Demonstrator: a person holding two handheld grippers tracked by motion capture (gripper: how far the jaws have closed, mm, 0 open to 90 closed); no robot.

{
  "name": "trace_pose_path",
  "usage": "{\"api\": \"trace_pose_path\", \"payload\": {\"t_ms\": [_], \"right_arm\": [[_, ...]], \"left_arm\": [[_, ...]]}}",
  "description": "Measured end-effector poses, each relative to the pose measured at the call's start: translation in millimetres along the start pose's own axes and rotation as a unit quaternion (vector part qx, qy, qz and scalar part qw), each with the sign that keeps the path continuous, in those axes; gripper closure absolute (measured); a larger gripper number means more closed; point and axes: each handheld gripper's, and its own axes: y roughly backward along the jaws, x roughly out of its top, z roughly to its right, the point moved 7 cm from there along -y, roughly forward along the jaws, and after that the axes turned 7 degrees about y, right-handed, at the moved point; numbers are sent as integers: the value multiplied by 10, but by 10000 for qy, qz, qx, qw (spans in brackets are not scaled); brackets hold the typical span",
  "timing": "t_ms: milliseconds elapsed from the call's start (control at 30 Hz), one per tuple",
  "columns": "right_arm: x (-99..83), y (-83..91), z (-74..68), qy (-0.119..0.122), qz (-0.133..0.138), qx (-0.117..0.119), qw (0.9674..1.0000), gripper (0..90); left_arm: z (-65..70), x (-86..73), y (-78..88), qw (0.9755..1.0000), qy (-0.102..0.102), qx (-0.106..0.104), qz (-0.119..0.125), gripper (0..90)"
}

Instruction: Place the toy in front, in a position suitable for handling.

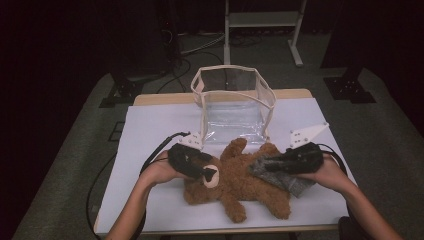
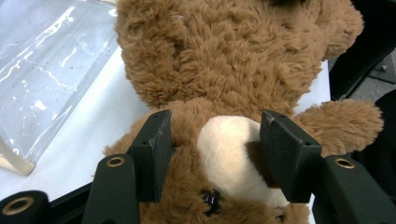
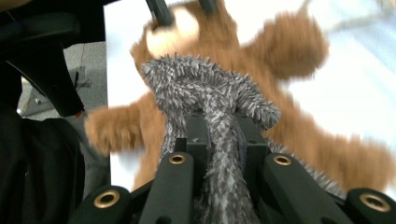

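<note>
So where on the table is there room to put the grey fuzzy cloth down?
Bare white table lies left of the clear bag, and a strip right of it near the far corner. The middle is crowded: teddy bear, both grippers, and the grey cloth.

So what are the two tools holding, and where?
The right tool is shut on the grey fuzzy cloth, pinching a bunched fold of it. The left tool grips the teddy bear by its head, jaws either side of the cream muzzle.
</note>
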Motion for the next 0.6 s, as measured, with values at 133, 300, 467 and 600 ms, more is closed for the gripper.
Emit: {"api": "trace_pose_path", "payload": {"t_ms": [133,300,467,600], "right_arm": [[352,-187,24,424,-93,38,9990,783],[531,-477,48,661,-339,84,9972,783],[355,-676,86,583,-692,115,9958,783],[225,-557,104,397,-615,97,9973,784]], "left_arm": [[39,-7,-4,10000,-35,-32,-29,442],[82,-22,4,9999,-90,-60,-55,437],[139,-24,114,9998,-177,-15,29,427],[120,-58,293,9996,-204,164,38,407]]}}
